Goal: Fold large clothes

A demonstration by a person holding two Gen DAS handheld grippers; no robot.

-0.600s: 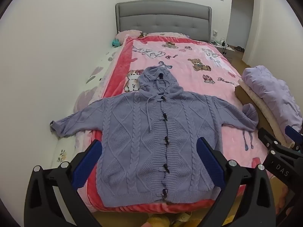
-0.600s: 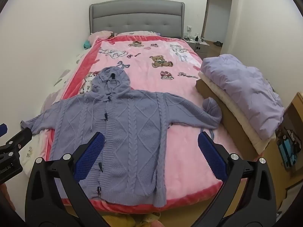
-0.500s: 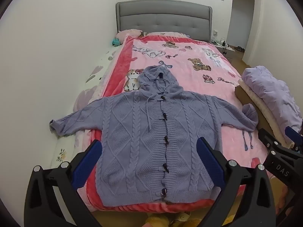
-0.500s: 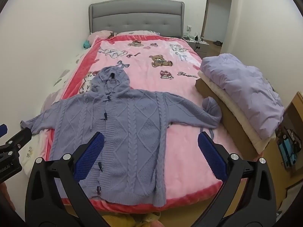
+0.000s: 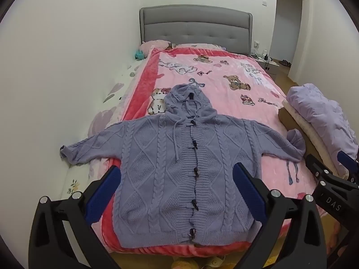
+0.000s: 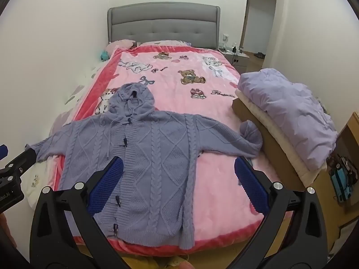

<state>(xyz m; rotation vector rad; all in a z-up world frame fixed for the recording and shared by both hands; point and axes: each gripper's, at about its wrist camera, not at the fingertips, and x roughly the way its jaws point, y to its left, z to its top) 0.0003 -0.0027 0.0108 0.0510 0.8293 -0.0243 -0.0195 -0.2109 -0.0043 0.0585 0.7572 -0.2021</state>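
Observation:
A lavender cable-knit hooded cardigan [image 5: 179, 168] with dark toggle buttons lies flat, front up, on the near end of the pink bed, sleeves spread to both sides; it also shows in the right wrist view [image 6: 152, 157]. Its left sleeve end hangs off the blanket edge towards the wall. Its right cuff curls up against a stack of folded things. My left gripper [image 5: 177, 190] is open and empty, held above the cardigan's hem. My right gripper [image 6: 179, 183] is open and empty, above the cardigan's right side. Neither touches the cloth.
The bed has a pink cartoon blanket [image 5: 224, 83] and a grey headboard [image 5: 195, 29]. A stack of folded lavender and cream bedding [image 6: 289, 112] sits on a brown box at the bed's right edge. A white wall runs along the left. A nightstand [image 6: 237, 56] and doorway stand far right.
Both grippers have tilted up slightly, so the cardigan sits a little lower in both views. The cardigan has not moved.

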